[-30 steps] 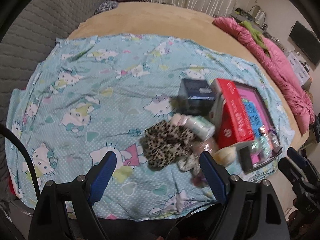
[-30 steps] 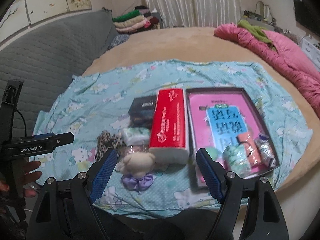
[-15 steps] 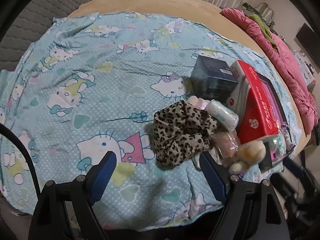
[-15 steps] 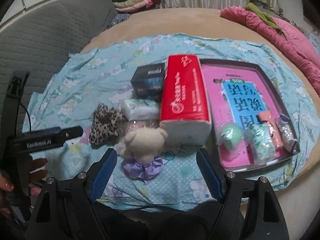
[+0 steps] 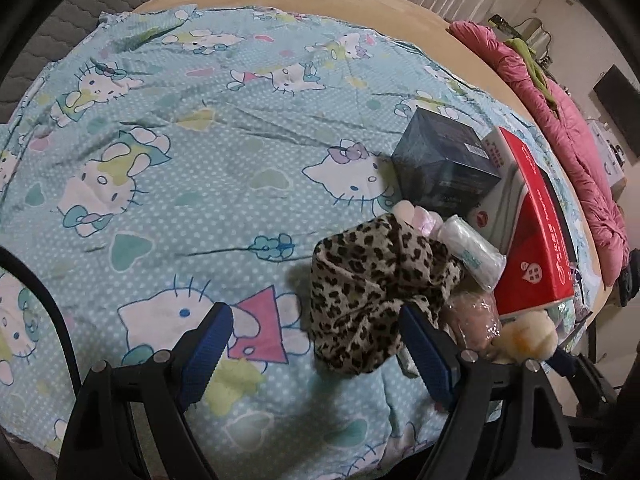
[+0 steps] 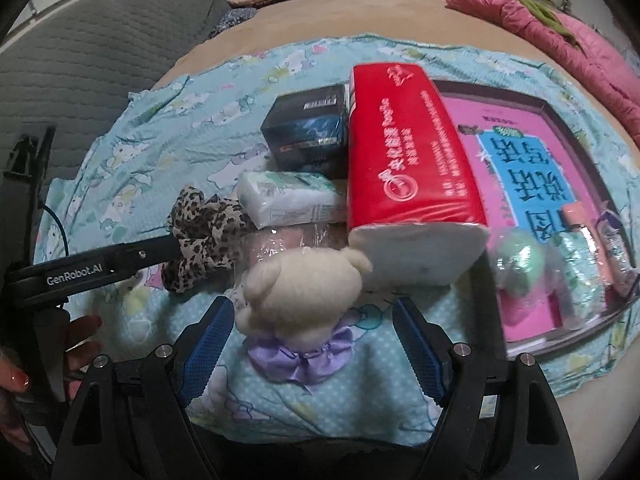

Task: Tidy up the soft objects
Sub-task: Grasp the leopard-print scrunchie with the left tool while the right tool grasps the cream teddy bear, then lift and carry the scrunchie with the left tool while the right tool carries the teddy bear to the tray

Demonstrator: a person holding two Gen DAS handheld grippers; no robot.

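Left gripper point(image 5: 316, 340): jaws wide, nothing between the pads. We read the leopard-print scrunchie point(image 5: 372, 292) as its target. It lies on the cartoon-cat sheet point(image 5: 160, 152), bunched, with its right edge against the gripper's right finger point(image 5: 424, 348). No clear long axis; it is a crumpled ring slumped toward the small tissue pack point(image 5: 472, 252).

Risk here: the scrunchie sits off-centre in the gap, hard to the right. We judge that closing from this spot could pinch only a fold of it, or catch the sheet along with it. The crinkly clear wrapper point(image 5: 476, 320) beside it could get dragged too.

Right gripper point(image 6: 312, 340): jaws wide, empty. The cream plush bear point(image 6: 304, 296) lies between the fingertips, near the front edge of the sheet. Its head points away from us toward the red tissue pack point(image 6: 408, 148), and its purple skirt point(image 6: 300, 356) is toward the camera. Long axis runs near to far, roughly along the fingers.

Risk: the bear's head touches or nearly touches the red pack and rests on the clear wrapper. A grip taken high could nudge the pack or snag the film. A squeeze on the skirt alone may let the body flop and slip.

Far right: pink tray point(image 6: 552, 120) with small items in it, probably the destination. We cannot tell for sure.
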